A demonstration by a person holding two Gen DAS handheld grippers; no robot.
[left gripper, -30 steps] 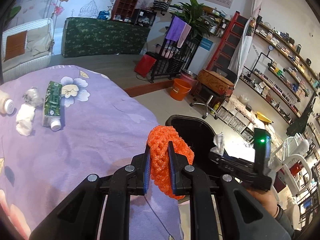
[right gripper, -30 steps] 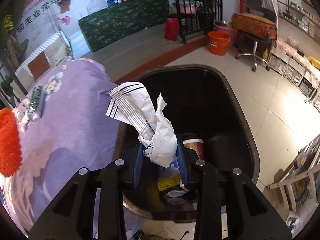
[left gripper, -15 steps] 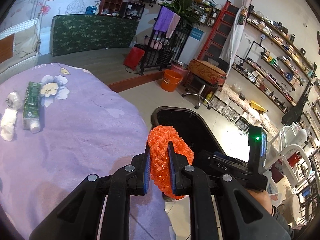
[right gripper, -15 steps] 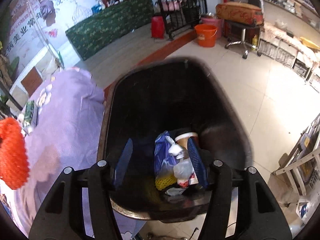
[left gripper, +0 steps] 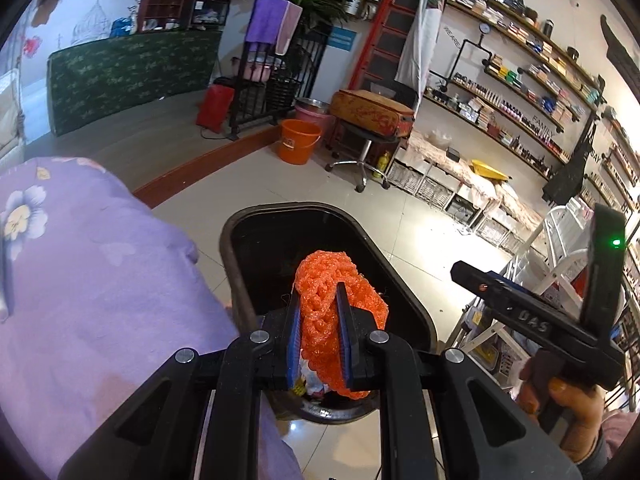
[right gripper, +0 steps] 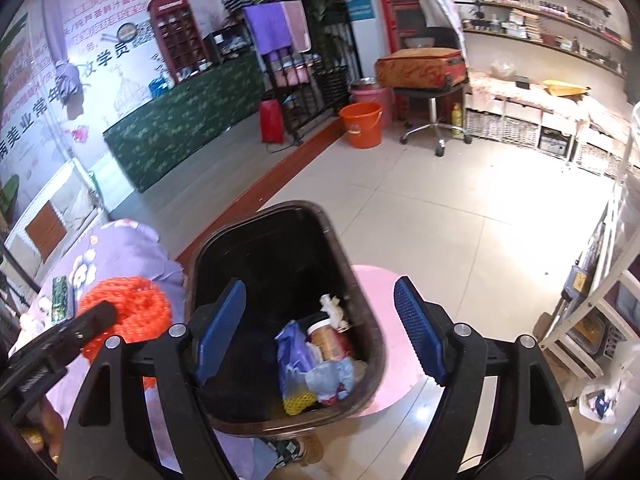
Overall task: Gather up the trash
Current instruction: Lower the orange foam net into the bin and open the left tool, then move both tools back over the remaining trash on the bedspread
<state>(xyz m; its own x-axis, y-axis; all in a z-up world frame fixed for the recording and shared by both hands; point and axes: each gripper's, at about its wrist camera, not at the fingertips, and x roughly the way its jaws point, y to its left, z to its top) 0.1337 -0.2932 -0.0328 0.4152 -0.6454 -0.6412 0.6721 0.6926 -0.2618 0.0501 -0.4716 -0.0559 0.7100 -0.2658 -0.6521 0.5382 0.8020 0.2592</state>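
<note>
Left gripper fingers clamp orange net above bin; right gripper fingers, just opening, wide, empty. Next: release net.

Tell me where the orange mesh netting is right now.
The orange mesh netting is clamped in the left gripper, centre of its view, above the black trash bin.

Left tongs: matte black plastic frame, two arms with triangular cut-outs, silver round screw heads at the pivots, blue ribbed pads on the inner faces of both fingers. Right tongs: same build, black arms, silver screws, blue ribbed pads. In the left view at 4 o'clock, the right unit's black body carries white lettering "DAS", a small red dot and an upright black module with a green light. Right hand: dark cuff at wrist.
</note>
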